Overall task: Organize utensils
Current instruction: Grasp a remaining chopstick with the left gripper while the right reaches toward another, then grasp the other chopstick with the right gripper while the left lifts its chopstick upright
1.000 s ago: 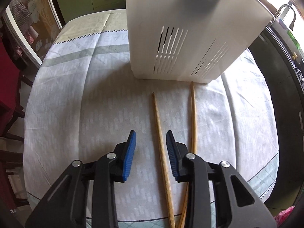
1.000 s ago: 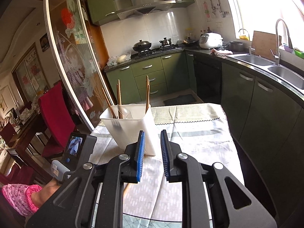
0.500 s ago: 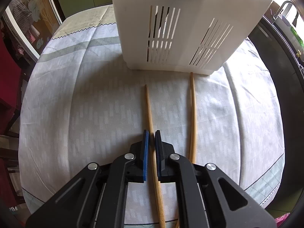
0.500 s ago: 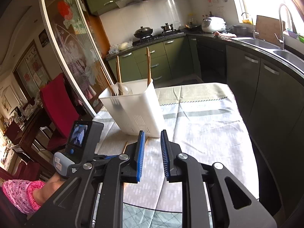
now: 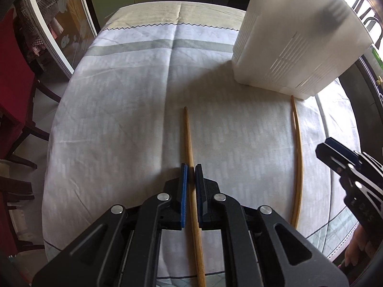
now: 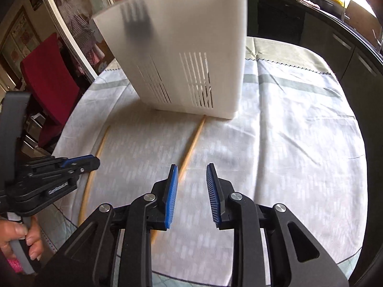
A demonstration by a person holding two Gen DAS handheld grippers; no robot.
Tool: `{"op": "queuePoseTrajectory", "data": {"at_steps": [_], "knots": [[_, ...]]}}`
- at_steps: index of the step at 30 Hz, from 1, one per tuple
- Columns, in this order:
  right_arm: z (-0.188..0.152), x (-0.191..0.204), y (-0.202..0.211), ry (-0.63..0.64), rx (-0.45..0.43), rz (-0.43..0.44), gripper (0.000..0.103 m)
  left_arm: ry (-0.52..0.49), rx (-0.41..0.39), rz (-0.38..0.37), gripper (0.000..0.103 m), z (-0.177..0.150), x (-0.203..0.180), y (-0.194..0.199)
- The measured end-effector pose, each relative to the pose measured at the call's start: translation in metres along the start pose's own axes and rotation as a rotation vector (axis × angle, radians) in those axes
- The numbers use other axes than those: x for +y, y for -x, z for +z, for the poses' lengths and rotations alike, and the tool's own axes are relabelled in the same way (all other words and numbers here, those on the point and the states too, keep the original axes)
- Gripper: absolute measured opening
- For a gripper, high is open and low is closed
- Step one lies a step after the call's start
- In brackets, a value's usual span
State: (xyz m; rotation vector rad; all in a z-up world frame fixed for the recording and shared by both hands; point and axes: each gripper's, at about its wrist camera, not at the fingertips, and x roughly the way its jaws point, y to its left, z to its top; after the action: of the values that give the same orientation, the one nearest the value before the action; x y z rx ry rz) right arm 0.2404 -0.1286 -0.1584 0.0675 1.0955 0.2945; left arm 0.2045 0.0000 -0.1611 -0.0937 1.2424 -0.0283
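Two wooden chopsticks lie on the tablecloth in front of a white slotted utensil holder (image 5: pixel 292 38), which also shows in the right wrist view (image 6: pixel 182 55). My left gripper (image 5: pixel 190 167) is shut on the left chopstick (image 5: pixel 188 134), which runs between its blue pads. The second chopstick (image 5: pixel 298 157) lies to its right, its far tip at the holder's base. My right gripper (image 6: pixel 191 169) is open and empty, low over the cloth, just right of that second chopstick (image 6: pixel 192 141). The left gripper (image 6: pixel 79 161) shows in the right wrist view with its chopstick (image 6: pixel 100 143). More chopsticks stand in the holder.
The round table carries a pale patterned tablecloth (image 5: pixel 115 110). A red chair (image 6: pixel 47 71) stands at the left behind a glass sliding door. Dark kitchen cabinets (image 6: pixel 347 47) run along the right side.
My left gripper closed on the left chopstick and swung left, so the holder now sits at upper right. My right gripper came down close to the table and opened wider beside the second chopstick.
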Motion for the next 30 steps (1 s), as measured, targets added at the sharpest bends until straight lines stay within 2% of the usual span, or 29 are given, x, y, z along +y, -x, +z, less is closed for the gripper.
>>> {"op": "queuePoseTrajectory", "data": {"at_steps": [2, 5, 10, 13, 14, 15, 21, 30], "knots": [[0.005, 0.006, -0.017, -0.01, 0.017, -0.047, 0.025, -0.002, -0.002, -0.007, 0.007, -0.001, 0.006, 0.001], [0.008, 0.013, -0.032, -0.024, 0.03, -0.069, 0.025, -0.014, -0.007, -0.02, 0.007, -0.001, 0.009, 0.002], [0.009, 0.024, -0.04, -0.027, 0.021, -0.132, 0.025, -0.029, -0.008, -0.027, 0.007, 0.0, 0.012, -0.001], [0.009, 0.033, -0.043, 0.007, 0.008, -0.159, 0.016, -0.031, -0.007, -0.029, 0.007, 0.001, 0.012, -0.002], [0.01, 0.036, -0.044, 0.011, 0.014, -0.154, 0.01, -0.034, -0.006, -0.026, 0.007, 0.001, 0.012, -0.002], [0.01, 0.036, -0.045, 0.008, 0.02, -0.149, 0.008, -0.036, -0.005, -0.023, 0.007, 0.002, 0.011, -0.002], [0.004, 0.016, -0.028, -0.039, 0.028, -0.067, 0.007, -0.045, 0.0, -0.011, 0.007, 0.003, 0.012, -0.002], [-0.002, -0.007, 0.046, -0.083, -0.114, 0.055, 0.007, -0.073, -0.049, 0.01, 0.006, -0.002, 0.005, 0.005]]}}
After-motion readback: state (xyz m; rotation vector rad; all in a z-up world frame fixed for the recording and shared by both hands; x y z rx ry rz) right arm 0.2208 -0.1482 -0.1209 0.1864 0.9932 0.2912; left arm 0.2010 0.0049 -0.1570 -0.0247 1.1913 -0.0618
